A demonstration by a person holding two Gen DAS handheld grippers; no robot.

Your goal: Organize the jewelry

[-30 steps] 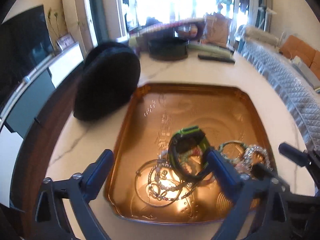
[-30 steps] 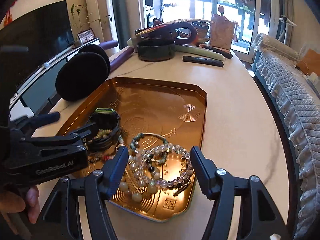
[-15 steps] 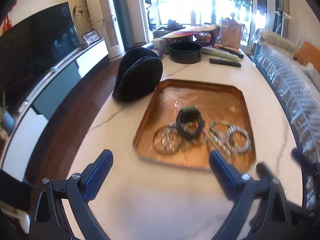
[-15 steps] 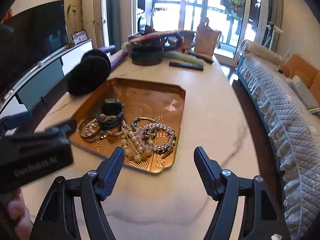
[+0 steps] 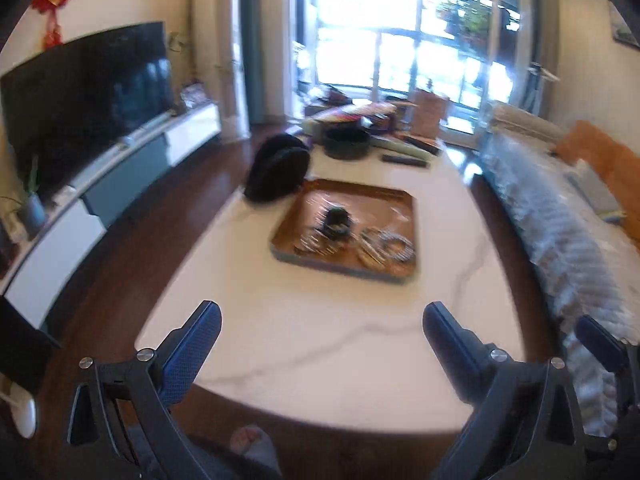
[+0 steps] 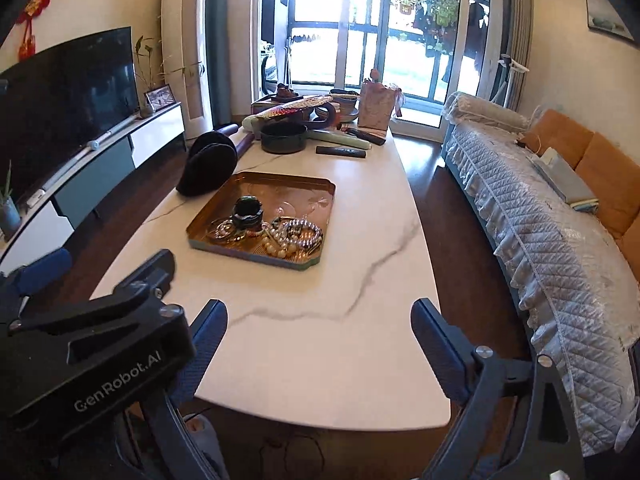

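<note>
Both the left claw (image 5: 320, 320) and the right claw (image 6: 319, 316) are held wide open and empty above the counter (image 6: 360, 280). One tray (image 6: 320, 192) is seen farther along it, holding the jewelry (image 6: 276, 232) (bracelets heaped, count unclear).

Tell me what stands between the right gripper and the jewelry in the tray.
Nothing visible. Only bare marble table lies between the open right gripper and the jewelry piled at the near end of the copper tray. The left gripper sits off to the side.
</note>
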